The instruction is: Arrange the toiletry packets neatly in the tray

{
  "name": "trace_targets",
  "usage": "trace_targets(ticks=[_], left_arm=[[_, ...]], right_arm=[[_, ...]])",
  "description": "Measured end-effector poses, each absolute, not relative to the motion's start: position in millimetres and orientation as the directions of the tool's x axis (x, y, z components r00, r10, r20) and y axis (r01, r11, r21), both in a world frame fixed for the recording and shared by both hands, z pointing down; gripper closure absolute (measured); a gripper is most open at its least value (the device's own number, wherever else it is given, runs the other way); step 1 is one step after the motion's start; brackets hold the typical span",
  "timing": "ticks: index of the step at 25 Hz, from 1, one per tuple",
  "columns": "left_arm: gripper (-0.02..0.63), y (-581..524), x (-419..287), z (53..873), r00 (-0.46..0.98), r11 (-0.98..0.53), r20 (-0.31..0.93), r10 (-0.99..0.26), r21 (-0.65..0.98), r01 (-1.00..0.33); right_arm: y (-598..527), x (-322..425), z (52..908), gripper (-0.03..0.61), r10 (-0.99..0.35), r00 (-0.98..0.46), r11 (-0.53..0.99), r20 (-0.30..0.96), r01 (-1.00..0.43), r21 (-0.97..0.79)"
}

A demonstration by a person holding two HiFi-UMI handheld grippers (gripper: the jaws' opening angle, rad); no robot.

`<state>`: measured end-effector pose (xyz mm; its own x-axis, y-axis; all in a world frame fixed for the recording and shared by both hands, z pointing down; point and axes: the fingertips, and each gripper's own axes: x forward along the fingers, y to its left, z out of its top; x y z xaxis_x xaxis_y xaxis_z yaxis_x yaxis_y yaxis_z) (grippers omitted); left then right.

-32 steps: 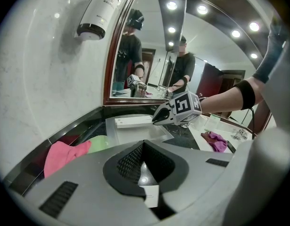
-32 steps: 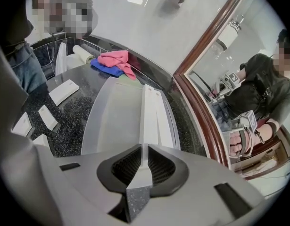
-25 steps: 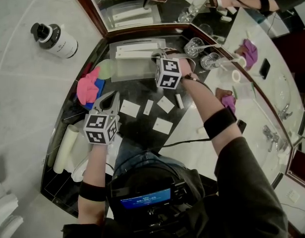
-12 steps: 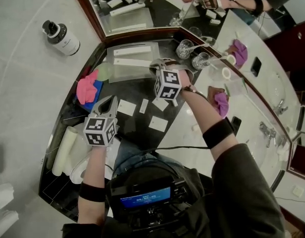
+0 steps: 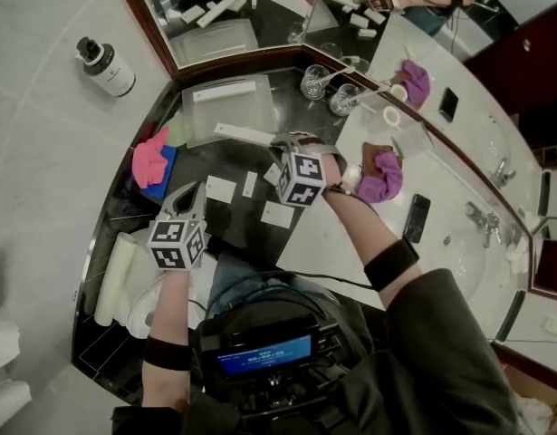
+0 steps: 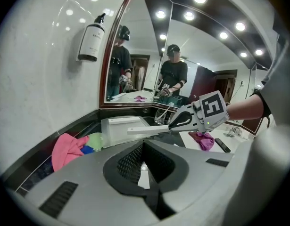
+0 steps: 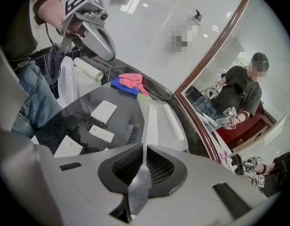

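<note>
Lying in the tray: one packet (long, white)

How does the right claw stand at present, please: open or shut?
Shut on a long white packet: the right claw pinches its end edge-on, and the left gripper view shows it jutting from that claw.

In front of me I count two long white packets and just one clear tray. Three small flat packets show plainly on the dark counter; more may be hidden from me. I see two drinking glasses, two purple cloths, one pink cloth, one blue cloth, two dark phones, one rolled white towel and one pump bottle.
</note>
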<state>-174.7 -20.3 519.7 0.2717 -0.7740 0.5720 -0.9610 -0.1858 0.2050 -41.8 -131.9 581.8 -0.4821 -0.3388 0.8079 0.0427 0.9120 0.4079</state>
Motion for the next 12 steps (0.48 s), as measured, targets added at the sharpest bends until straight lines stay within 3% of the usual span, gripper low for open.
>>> trace_targets(ticks=[12], left_arm=[[0.612, -4, -144, 517, 0.317, -0.241, 0.571, -0.758, 0.206, -0.948]], right_arm=[[-53, 9, 622, 0.561, -0.307, -0.413, 0.949, 0.858, -0.06, 0.31]])
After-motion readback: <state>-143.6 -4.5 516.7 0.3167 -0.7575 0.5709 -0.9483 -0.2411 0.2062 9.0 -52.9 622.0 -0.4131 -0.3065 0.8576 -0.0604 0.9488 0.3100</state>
